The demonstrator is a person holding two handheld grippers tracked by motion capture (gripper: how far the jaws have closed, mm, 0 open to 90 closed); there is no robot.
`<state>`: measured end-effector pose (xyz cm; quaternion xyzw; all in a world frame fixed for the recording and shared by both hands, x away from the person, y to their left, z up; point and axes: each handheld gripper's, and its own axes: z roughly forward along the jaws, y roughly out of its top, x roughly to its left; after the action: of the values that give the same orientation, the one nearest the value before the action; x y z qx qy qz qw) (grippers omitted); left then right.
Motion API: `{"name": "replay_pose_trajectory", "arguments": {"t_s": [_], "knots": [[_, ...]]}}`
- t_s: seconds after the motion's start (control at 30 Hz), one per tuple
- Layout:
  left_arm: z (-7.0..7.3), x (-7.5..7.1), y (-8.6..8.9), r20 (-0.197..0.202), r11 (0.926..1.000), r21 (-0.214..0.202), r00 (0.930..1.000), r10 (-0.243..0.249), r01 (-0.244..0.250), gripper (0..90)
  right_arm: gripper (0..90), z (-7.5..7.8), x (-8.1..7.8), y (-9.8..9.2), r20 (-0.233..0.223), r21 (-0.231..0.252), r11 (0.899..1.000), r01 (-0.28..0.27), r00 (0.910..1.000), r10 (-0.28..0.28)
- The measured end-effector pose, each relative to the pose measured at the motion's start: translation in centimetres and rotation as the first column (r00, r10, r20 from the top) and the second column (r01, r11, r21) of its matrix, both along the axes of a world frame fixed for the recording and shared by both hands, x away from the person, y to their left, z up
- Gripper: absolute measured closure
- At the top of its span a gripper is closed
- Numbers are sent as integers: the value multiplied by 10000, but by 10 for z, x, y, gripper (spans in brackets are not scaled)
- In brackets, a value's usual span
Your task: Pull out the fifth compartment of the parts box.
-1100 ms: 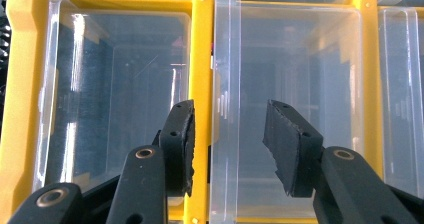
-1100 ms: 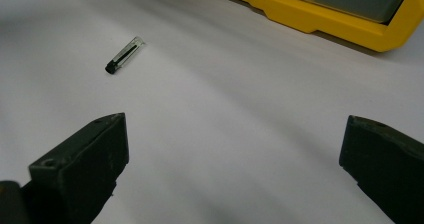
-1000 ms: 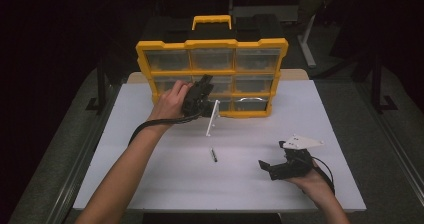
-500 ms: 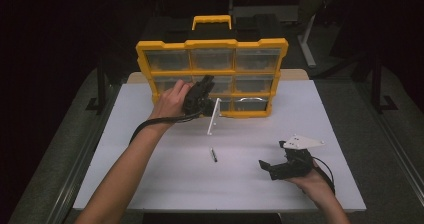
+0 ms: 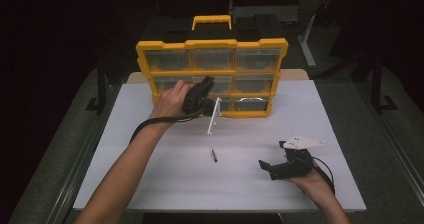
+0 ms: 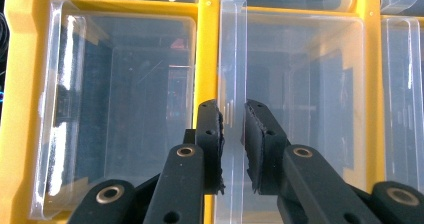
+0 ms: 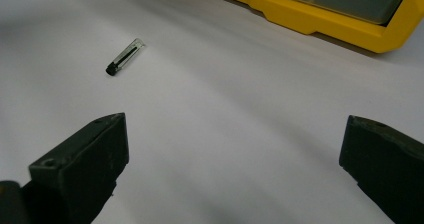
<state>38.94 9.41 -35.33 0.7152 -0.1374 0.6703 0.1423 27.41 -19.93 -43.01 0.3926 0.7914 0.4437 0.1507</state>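
The thing in my left tongs is a clear plastic drawer (image 6: 305, 99) of a yellow organiser case (image 5: 212, 76). In the left gripper view its handle lip (image 6: 232, 54), a narrow clear strip running up the frame, sits between my two black jaws. The left gripper (image 6: 232, 134) has just been closing and is now pinched down on that lip, with only the thin plastic between the pads. A second clear drawer (image 6: 120, 99) lies just beside it, across a yellow divider.

In the high view the case stands upright at the far side of the white table (image 5: 150, 179), its yellow carry handle (image 5: 212, 21) on top and three rows of clear drawers facing me. I can read no brand, label or writing on the case or the drawers. A white, flat panel (image 5: 214, 116) leans out from the bottom row of the case, just beside my left gripper (image 5: 202, 96).

A small dark, pen-like piece (image 5: 214, 155) lies alone on the table near the middle, well apart from the case. In the right gripper view it (image 7: 124, 57) looks like a short clear tube with a black end.

My left hand (image 5: 172, 99) reaches forward, forearm stretched across the table from the bottom left, cable trailing below the wrist. My right hand (image 5: 312, 179) rests low near the table's near right edge. The right gripper (image 5: 275, 168) points left, its jaws spread wide and holding nothing, bare table between them.
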Motion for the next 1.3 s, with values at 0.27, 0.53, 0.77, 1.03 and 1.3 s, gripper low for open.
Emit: {"name": "replay_pose_trajectory", "arguments": {"t_s": [0.27, 0.53, 0.77, 1.03, 1.3], "knots": [[-2, 0, -1, 91, 10000, -30, 10000, 26, -25, 791, 0, 0, 0, 0, -19, -11, 10000, -5, 10000, 5], [-2, -2, -1, 43, 10000, 5, 10000, 17, -17, 795, 0, 0, 0, 1, -23, -17, 10000, -7, 10000, 7], [0, -4, -1, -24, 10000, 48, 10000, 51, -51, 795, 0, 0, 0, 0, -19, -34, 10000, 4, 10000, -4], [-1, -7, -1, -4, 10000, 36, 10000, -78, 78, 795, 0, 0, 0, 0, 21, -43, 10000, -16, 10000, 16], [1, -12, -1, -22, 9996, 264, 10000, -87, 88, 795, 0, 0, 0, 0, 19, -35, 10000, -7, 10000, 7]]}}
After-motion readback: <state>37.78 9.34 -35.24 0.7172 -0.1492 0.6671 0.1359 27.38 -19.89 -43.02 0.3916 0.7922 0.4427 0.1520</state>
